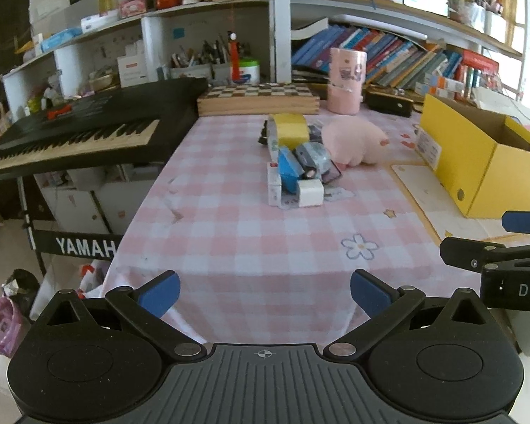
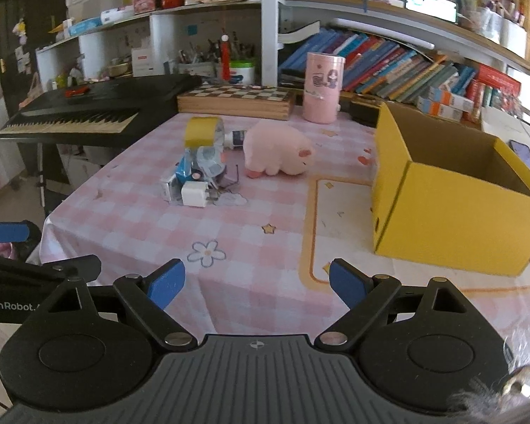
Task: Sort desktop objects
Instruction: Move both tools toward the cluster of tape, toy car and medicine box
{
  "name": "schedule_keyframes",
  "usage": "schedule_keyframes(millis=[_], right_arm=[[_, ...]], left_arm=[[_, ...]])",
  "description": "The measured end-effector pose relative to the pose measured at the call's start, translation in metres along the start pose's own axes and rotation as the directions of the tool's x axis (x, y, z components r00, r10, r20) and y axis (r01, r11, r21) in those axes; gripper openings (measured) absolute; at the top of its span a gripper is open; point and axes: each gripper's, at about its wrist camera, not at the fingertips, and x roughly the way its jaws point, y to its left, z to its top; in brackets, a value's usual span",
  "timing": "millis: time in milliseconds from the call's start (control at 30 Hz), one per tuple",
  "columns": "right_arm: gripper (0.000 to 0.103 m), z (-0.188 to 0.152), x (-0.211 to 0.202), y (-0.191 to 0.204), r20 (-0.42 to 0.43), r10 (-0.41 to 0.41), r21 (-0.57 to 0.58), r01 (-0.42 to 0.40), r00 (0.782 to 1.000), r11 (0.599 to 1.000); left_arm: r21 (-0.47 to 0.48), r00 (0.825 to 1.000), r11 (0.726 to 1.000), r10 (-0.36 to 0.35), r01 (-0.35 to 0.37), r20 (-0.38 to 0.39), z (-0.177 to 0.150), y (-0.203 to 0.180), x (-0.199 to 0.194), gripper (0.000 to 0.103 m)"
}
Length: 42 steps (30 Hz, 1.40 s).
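A: Which step?

B: Approach, I'd judge. Both the left gripper [image 1: 265,291] and right gripper [image 2: 256,282] hang wide, empty (near edge).

A: The clutter?

B: Pink plush pig [image 2: 277,153] mid-table; open yellow cardboard box [image 2: 455,205] right edge. Next: reach, pinch.

Daylight pours in from the right, washing the far right edge of both views nearly white. The tabletop [image 1: 229,240] is evenly lit with soft, faint shadows. Fisheye distortion bows the bookshelves [image 2: 388,60] and keyboard [image 1: 77,134]; corners go dark, and colours look hazy, slightly soft.
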Motion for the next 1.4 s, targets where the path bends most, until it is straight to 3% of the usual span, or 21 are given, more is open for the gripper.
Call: schedule_keyframes(millis=[400, 800, 1267, 1400], right_arm=[[0.089, 0.034, 0.045, -0.01, -0.006, 0.1, -0.048, -0.1, 0.995, 0.994], [0.079, 0.064, 0.099, -0.006, -0.067, 0.233, -0.123, -0.24, 0.97, 0.963], [0.078, 0.096, 0.154, -0.006, -0.079, 0.322, -0.084, -0.328, 0.943, 0.941], [0.058, 0.103, 0.175, -0.003, -0.111, 0.349, -0.057, -0.356, 0.931, 0.933]], left_arm=[[-0.047, 0.997, 0.996, 0.081, -0.081, -0.005, 0.029, 0.002, 0.028, 0.103], [-0.124, 0.981, 0.973, 0.19, -0.193, -0.042, 0.049, 0.011, 0.048, 0.103], [-0.124, 0.965, 0.958, 0.254, -0.259, -0.06, 0.065, 0.012, 0.065, 0.103], [-0.101, 0.965, 0.96, 0.257, -0.261, -0.052, 0.07, 0.009, 0.069, 0.103]])
